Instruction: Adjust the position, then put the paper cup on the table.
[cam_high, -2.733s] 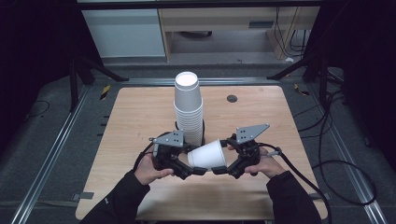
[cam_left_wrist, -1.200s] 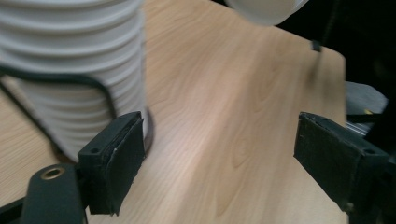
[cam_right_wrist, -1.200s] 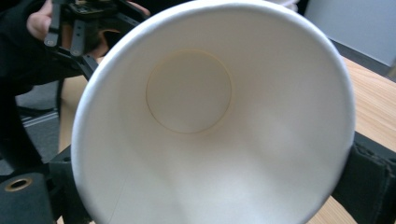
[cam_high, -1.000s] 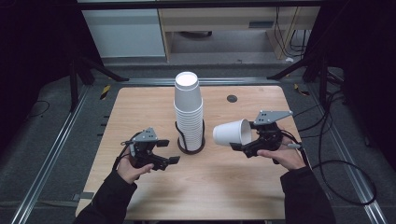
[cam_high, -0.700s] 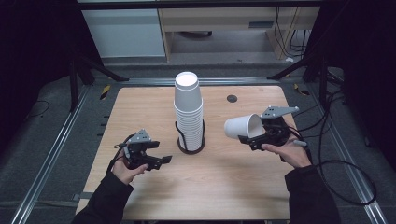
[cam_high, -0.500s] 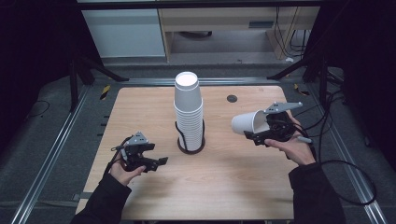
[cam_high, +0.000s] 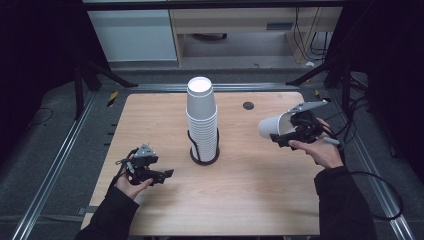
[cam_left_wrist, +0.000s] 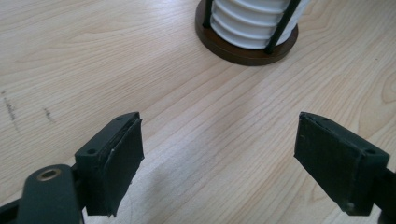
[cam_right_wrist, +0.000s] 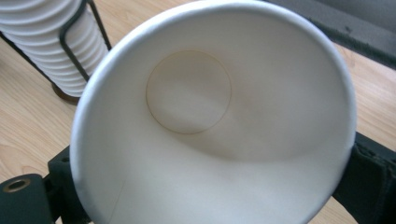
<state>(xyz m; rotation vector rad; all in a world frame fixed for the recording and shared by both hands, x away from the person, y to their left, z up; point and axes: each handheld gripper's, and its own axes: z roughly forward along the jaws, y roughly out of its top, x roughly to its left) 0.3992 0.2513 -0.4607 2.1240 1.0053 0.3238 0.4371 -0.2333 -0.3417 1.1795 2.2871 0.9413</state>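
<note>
White paper fills my right jaws: they are clamped on a single paper cup (cam_right_wrist: 205, 130), pads pressing its wall from either side near the mouth, so I look straight down inside it to the round bottom. From above, my right gripper (cam_high: 299, 131) carries the cup (cam_high: 274, 127) on its side in the air over the right edge of the table (cam_high: 260, 195), mouth toward my hand and bottom pointing at the stack of cups (cam_high: 202, 117).

I judge it very light and thin-walled; it will dent or go oval if I squeeze harder, and the smooth wall could slide in a loose grip. The rolled rim is its stiffest part, so holding just below it, as I do, seems the safest place.

My left gripper (cam_high: 150, 171) hangs low near the front left corner, jaws spread wide with nothing between them, bare wood beneath. Ahead of it stands the stack in its wire holder (cam_left_wrist: 247, 44), about mid-table, well apart from both my hands
</note>
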